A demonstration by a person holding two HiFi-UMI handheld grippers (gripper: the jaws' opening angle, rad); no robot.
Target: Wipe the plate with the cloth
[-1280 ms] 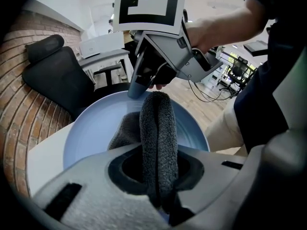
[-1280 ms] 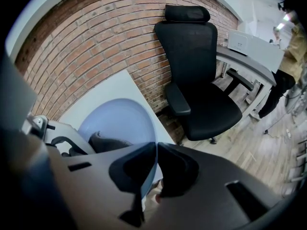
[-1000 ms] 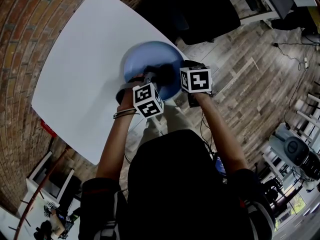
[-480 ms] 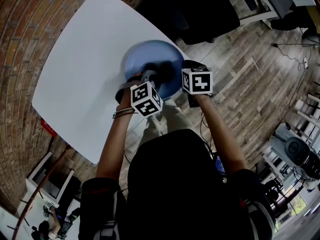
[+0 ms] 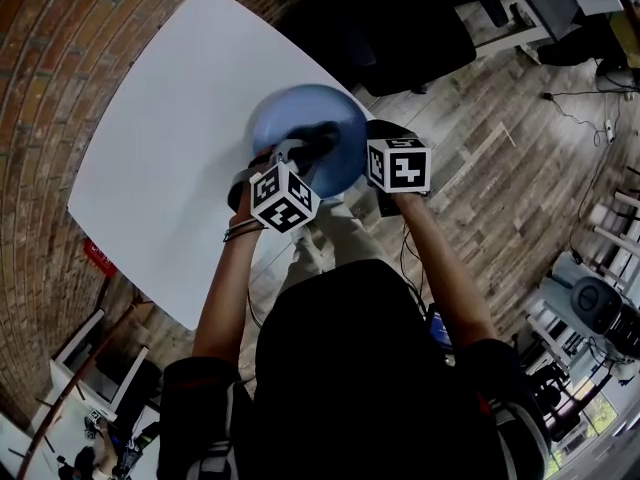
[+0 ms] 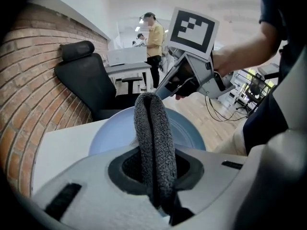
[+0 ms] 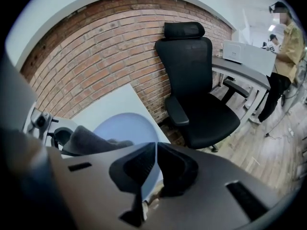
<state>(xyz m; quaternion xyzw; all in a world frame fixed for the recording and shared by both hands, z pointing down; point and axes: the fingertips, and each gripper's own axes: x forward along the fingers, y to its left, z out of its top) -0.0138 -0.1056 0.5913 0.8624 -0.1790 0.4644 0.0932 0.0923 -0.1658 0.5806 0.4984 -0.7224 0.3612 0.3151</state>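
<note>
dark grey fleecy cloth [image 6: 153,133] between left gripper [image 6: 154,186] jaws, over round blue plate [image 6: 108,138] ahead | plate rim between right gripper [image 7: 154,171] jaws, right of left gripper | plate on white table [image 5: 170,158] | black office chair [image 7: 196,80] beyond right gripper

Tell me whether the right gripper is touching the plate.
Touching. The right gripper view shows the right gripper clamped on the plate at its near rim, which runs in between the jaws.
</note>
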